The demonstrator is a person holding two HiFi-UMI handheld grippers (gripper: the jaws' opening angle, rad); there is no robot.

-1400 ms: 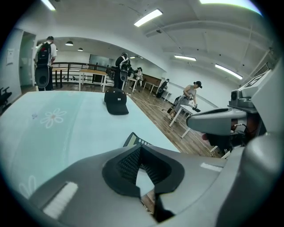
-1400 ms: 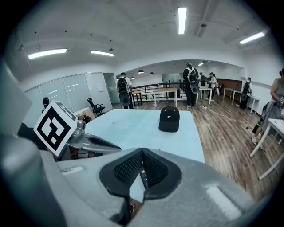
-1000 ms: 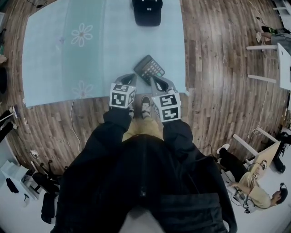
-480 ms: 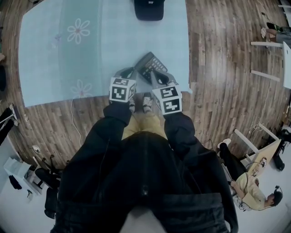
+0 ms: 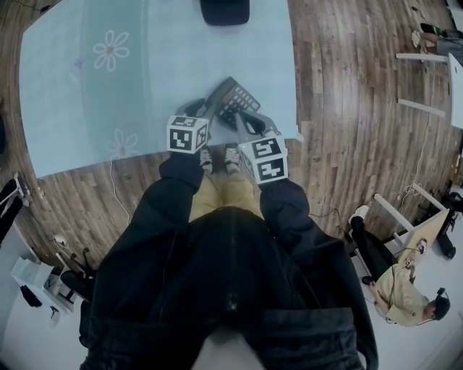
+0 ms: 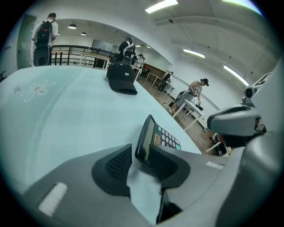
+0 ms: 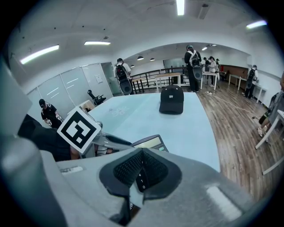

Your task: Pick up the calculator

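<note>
The dark calculator lies at an angle near the front edge of the light blue table. My left gripper is at its left end. In the left gripper view the calculator has its display end between the jaws of the left gripper, which are opening, with a gap at the left pad. My right gripper is at the calculator's near edge. In the right gripper view the right gripper is shut on the calculator, with keys showing between the pads.
A black cap lies at the table's far side, also seen as the cap and the cap. The table's front edge runs just before my feet. Wooden floor lies to the right, with people and desks in the background.
Both grippers have sunk toward the table. The left gripper has come up to the calculator's left end. The right gripper stays at the near edge.
</note>
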